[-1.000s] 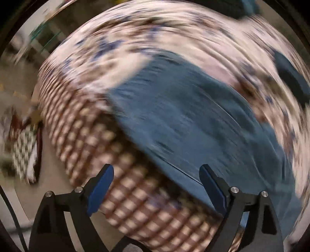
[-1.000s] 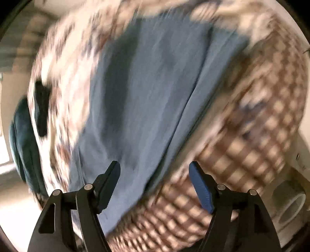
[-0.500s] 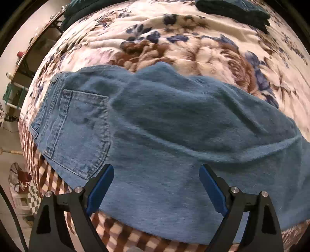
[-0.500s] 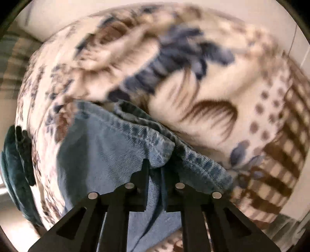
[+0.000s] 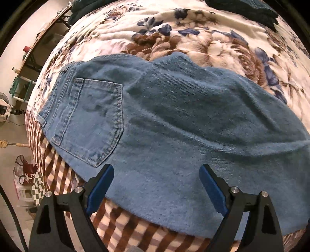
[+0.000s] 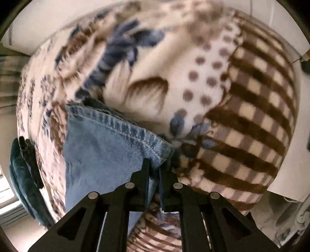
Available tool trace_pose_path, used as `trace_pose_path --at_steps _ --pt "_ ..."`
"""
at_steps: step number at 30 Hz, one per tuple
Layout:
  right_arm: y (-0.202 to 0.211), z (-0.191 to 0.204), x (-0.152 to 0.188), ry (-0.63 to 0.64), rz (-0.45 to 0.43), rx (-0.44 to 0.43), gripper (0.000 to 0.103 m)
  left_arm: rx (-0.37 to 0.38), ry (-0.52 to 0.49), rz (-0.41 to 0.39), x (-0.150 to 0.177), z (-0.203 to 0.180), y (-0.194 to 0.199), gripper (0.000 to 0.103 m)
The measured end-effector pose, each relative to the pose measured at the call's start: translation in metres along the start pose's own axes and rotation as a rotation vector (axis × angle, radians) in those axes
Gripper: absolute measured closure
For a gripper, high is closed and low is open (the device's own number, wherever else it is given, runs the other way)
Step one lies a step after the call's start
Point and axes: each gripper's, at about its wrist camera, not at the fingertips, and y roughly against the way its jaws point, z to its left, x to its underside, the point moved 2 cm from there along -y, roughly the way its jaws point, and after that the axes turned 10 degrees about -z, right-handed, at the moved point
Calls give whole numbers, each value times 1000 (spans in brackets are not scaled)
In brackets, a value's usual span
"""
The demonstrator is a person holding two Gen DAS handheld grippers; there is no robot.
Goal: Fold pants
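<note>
Blue jeans (image 5: pixel 174 126) lie across a floral blanket (image 5: pixel 213 42), folded lengthwise with a back pocket (image 5: pixel 93 120) up at the left. My left gripper (image 5: pixel 156 186) is open, hovering over the near edge of the jeans, holding nothing. In the right wrist view my right gripper (image 6: pixel 155 174) is shut on the hem end of the jeans' leg (image 6: pixel 108 147), at the corner by the stitched cuff (image 6: pixel 135 131).
The blanket's brown checked border (image 6: pixel 251 126) hangs over the bed edge. Dark green folded clothes (image 5: pixel 251 9) lie at the far side of the bed, also in the right wrist view (image 6: pixel 21 174). Floor clutter and shelves (image 5: pixel 23 184) are at the left.
Both grippers swung from blurred motion to their spots. The right gripper went from open to shut on the leg hem and has shifted it slightly. The left moved over the seat area, still open.
</note>
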Motion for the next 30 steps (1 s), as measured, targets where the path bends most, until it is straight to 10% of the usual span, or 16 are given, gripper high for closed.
trace_pose_path --at_steps 5,9,17,23,30 --pt "45 44 8 217 -71 94 28 61 39 -45 -19 25 32 13" --pt "59 136 65 551 -81 69 26 113 90 -70 -54 64 50 13" --pt "-46 332 276 893 402 -171 22 181 293 -57 -141 208 -4 13" --pt "-131 434 396 1104 528 -95 22 308 365 148 -187 287 -113 13" --pt "-178 497 448 1201 545 10 22 534 351 388 -198 276 -195 13"
